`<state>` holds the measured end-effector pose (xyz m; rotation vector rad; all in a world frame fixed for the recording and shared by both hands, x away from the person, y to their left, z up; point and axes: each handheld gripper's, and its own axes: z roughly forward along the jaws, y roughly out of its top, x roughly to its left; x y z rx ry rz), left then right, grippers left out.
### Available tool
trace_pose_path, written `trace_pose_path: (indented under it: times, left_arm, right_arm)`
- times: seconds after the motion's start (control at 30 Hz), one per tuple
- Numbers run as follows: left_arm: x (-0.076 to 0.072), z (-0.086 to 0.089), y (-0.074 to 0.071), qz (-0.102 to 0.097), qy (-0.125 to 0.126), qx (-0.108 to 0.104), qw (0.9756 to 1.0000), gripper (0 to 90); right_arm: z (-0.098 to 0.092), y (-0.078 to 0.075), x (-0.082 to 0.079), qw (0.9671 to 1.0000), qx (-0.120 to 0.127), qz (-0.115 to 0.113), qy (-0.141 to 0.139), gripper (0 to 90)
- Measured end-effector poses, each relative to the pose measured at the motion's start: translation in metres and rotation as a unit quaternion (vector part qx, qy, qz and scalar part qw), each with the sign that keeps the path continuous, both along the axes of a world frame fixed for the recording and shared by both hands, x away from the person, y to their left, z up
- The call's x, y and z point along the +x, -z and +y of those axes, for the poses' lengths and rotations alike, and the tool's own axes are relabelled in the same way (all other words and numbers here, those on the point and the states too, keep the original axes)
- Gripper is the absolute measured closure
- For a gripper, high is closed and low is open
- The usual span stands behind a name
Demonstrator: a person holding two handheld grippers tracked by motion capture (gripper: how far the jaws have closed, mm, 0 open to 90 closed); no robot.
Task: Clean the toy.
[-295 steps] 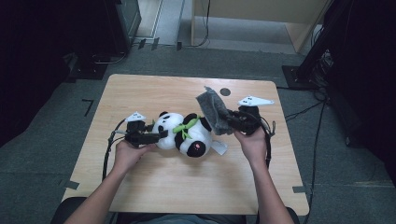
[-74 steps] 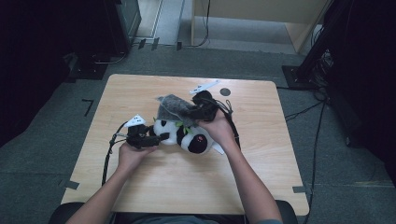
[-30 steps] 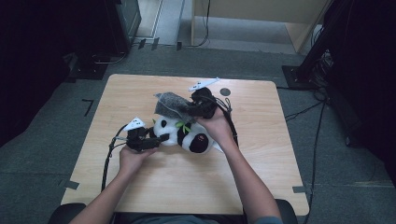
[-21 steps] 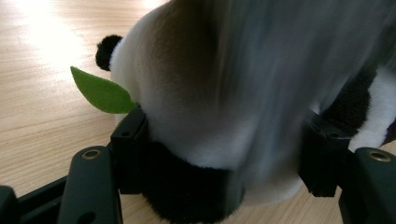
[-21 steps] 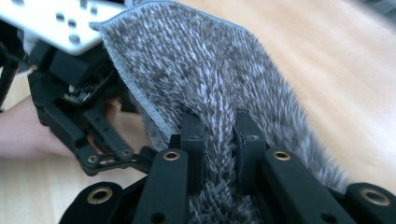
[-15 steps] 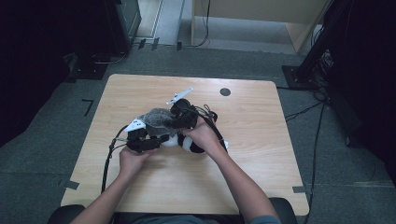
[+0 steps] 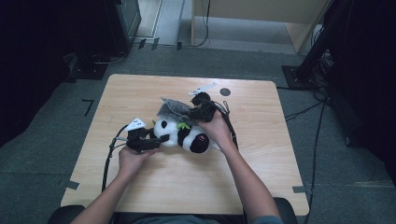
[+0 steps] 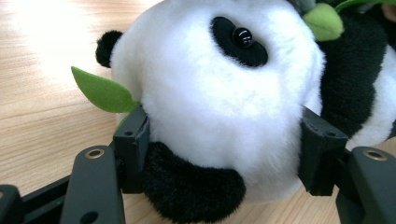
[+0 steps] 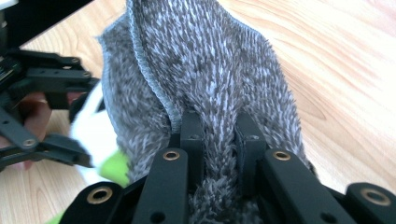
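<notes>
Tabletop of pale wood [image 7: 187, 186], rectangular with rounded corners, standing on grey carpet; black equipment stands, trailing cables and a light wooden cabinet occupy the dim room beyond. No containers are present.

Nearest the viewer, two forearms enter from the lower edge. Left hand [image 7: 132, 158] lies low over the table and bears the left gripper [image 7: 148, 141], directed towards the right along the surface. Its jaws are clamped on the head of the black-and-white plush panda toy [image 7: 183, 135], one pad on each side of the white fur [image 8: 219, 98], beside a green felt leaf [image 8: 100, 92]. The panda lies on its side near the table's centre, head towards the left gripper.

Farther on, the right hand [image 7: 215, 127] rests over the panda's body and carries the right gripper [image 7: 190, 112], aimed towards the left. Its jaws are pinched tight on a fold of the grey fuzzy microfibre cloth [image 9: 205, 88], which drapes just above and behind the panda's head [image 7: 172, 107]. A small dark round mark [image 7: 225, 92] lies on the table towards the far edge.
</notes>
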<state>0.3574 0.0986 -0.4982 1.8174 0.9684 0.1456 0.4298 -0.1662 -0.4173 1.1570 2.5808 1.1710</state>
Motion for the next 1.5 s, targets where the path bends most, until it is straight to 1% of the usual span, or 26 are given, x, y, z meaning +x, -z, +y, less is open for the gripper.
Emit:
trace_pose_path:
  times: [0.1, 0.13, 0.2, 0.27, 0.3, 0.33, 0.4, 0.47, 0.53, 0.57, 0.6, 0.67, 0.73, 0.77, 0.83, 0.87, 0.93, 0.97, 1.1, 1.13, 1.2, 1.27, 1.37, 1.47, 1.5]
  left_arm:
    - [0.0, 0.001, 0.001, -0.001, 0.002, -0.003, 1.0, 33.2]
    - [0.0, 0.001, 0.001, -0.002, 0.002, -0.004, 1.0, 33.1]
    - [0.001, 0.002, 0.001, -0.004, 0.004, -0.002, 1.0, 32.6]
    - [0.001, 0.001, 0.001, -0.006, 0.004, -0.002, 1.0, 32.4]
    - [0.001, 0.002, 0.001, -0.006, 0.005, -0.002, 1.0, 32.4]
    - [0.001, 0.002, 0.001, -0.005, 0.005, -0.002, 1.0, 32.3]
    - [0.001, 0.002, 0.001, -0.005, 0.005, -0.002, 1.0, 32.3]
    - [0.002, 0.002, 0.002, -0.004, 0.003, -0.005, 1.0, 32.4]
    - [0.001, 0.002, 0.002, -0.003, 0.003, -0.005, 1.0, 32.3]
    - [0.001, 0.002, 0.002, -0.003, 0.003, -0.006, 1.0, 32.3]
    - [0.001, 0.002, 0.002, -0.003, 0.003, -0.006, 1.0, 32.4]
    - [0.001, 0.002, 0.001, -0.004, 0.002, -0.005, 1.0, 32.4]
    - [0.001, 0.002, 0.001, -0.004, 0.004, -0.003, 1.0, 32.3]
    - [0.001, 0.002, 0.001, -0.004, 0.003, -0.003, 1.0, 32.3]
    - [0.0, 0.002, 0.0, -0.005, 0.003, -0.002, 1.0, 32.4]
    - [0.0, 0.002, 0.0, -0.005, 0.002, -0.001, 1.0, 32.4]
    - [0.001, 0.002, 0.001, -0.002, 0.001, 0.0, 1.0, 32.4]
    - [0.001, 0.002, 0.001, -0.001, 0.002, 0.001, 1.0, 32.4]
    - [0.001, 0.002, 0.001, -0.001, 0.001, 0.0, 1.0, 32.4]
    - [0.001, 0.002, 0.001, -0.001, 0.001, 0.001, 1.0, 32.5]
    - [0.001, 0.001, 0.001, -0.001, 0.0, 0.001, 1.0, 32.5]
    - [0.001, 0.001, 0.001, -0.001, 0.0, 0.0, 1.0, 32.5]
    - [0.001, 0.001, 0.001, -0.001, 0.0, -0.001, 1.0, 32.5]
    - [0.001, 0.001, 0.0, -0.001, 0.0, -0.001, 1.0, 32.5]
    - [0.001, 0.001, 0.0, -0.002, 0.0, -0.001, 1.0, 32.5]
  right_arm:
    - [-0.006, -0.001, 0.002, 0.9999, -0.002, -0.002, 0.013, 78.3]
    - [-0.006, -0.002, 0.002, 0.9999, -0.005, -0.009, 0.013, 78.1]
    - [-0.006, -0.005, 0.0, 0.9998, -0.004, -0.014, 0.01, 78.0]
    - [-0.005, -0.008, -0.003, 0.9997, -0.006, -0.025, 0.008, 78.0]
    - [-0.004, -0.01, -0.006, 0.9994, -0.008, -0.032, 0.008, 78.2]
    - [-0.002, -0.014, -0.009, 0.999, -0.01, -0.044, 0.004, 78.4]
    - [0.0, -0.02, -0.014, 0.9982, -0.01, -0.059, 0.003, 78.7]
    - [0.002, -0.029, -0.021, 0.9978, 0.001, -0.067, -0.005, 78.9]
    - [0.006, -0.037, -0.026, 0.9973, -0.006, -0.072, -0.016, 78.8]
    - [0.01, -0.042, -0.031, 0.996, -0.014, -0.084, -0.027, 78.8]
    - [0.013, -0.044, -0.034, 0.9956, -0.017, -0.087, -0.031, 78.8]
    - [0.023, -0.047, -0.042, 0.9942, -0.016, -0.094, -0.05, 78.6]
    - [0.032, -0.046, -0.046, 0.9934, -0.021, -0.091, -0.066, 78.7]
    - [0.037, -0.044, -0.048, 0.9927, -0.03, -0.092, -0.072, 78.7]
    - [0.044, -0.036, -0.048, 0.9919, -0.045, -0.087, -0.082, 78.7]
    - [0.046, -0.032, -0.047, 0.9922, -0.048, -0.079, -0.085, 78.5]
    - [0.049, -0.022, -0.043, 0.993, -0.043, -0.065, -0.088, 78.2]
    - [0.049, -0.019, -0.041, 0.9934, -0.037, -0.059, -0.091, 77.9]
    - [0.046, -0.016, -0.035, 0.9944, -0.021, -0.046, -0.093, 77.4]
    - [0.042, -0.015, -0.032, 0.995, -0.007, -0.034, -0.094, 77.5]
    - [0.038, -0.013, -0.028, 0.9951, 0.008, -0.023, -0.095, 77.5]
    - [0.036, -0.012, -0.026, 0.9952, 0.014, -0.018, -0.095, 77.0]
    - [0.033, -0.012, -0.024, 0.9953, 0.018, -0.016, -0.094, 76.8]
    - [0.03, -0.011, -0.021, 0.9951, 0.028, -0.008, -0.094, 76.8]
    - [0.027, -0.011, -0.019, 0.9953, 0.035, 0.001, -0.09, 76.8]
